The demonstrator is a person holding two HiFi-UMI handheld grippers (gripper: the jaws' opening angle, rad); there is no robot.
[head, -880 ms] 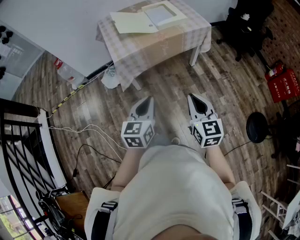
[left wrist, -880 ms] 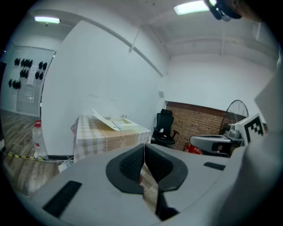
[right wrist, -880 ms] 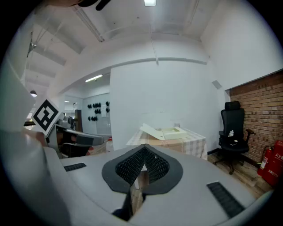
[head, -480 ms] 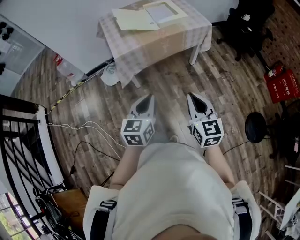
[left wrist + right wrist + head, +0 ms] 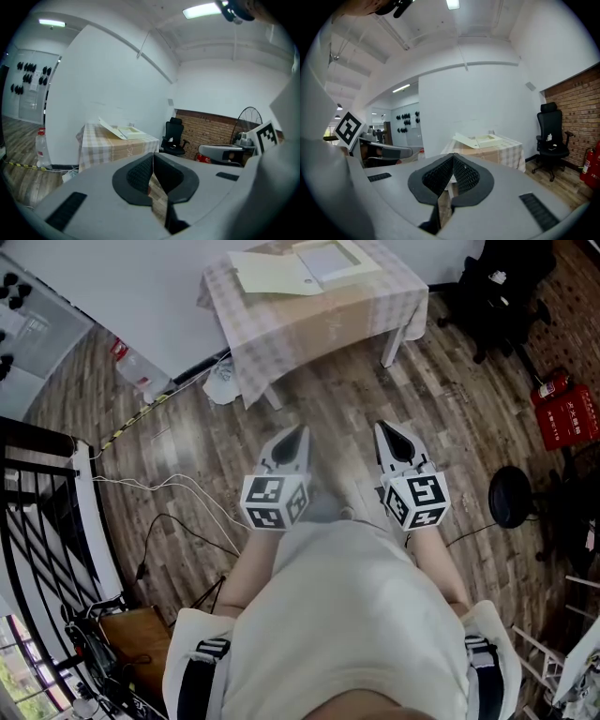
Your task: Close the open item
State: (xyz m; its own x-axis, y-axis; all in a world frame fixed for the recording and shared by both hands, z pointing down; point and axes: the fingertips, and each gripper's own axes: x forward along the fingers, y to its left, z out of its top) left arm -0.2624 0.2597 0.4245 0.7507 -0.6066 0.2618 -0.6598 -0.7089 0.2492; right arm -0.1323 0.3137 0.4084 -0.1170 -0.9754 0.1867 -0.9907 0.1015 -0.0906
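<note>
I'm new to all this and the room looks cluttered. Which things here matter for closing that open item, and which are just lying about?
Part of the job:
open box, on the checked table
left gripper and right gripper, both shut and empty, not yet at the table

Just lying about:
office chair
fire extinguisher
water bottle
floor cables
black stool

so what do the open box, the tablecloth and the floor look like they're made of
Open box: likely cardboard, matte cream; thin flat lid flap.
Tablecloth: woven fabric, pale checked; it hangs in soft folds at the corners.
Floor: wood or wood-look laminate, slight sheen; plank seams and grain.
</note>
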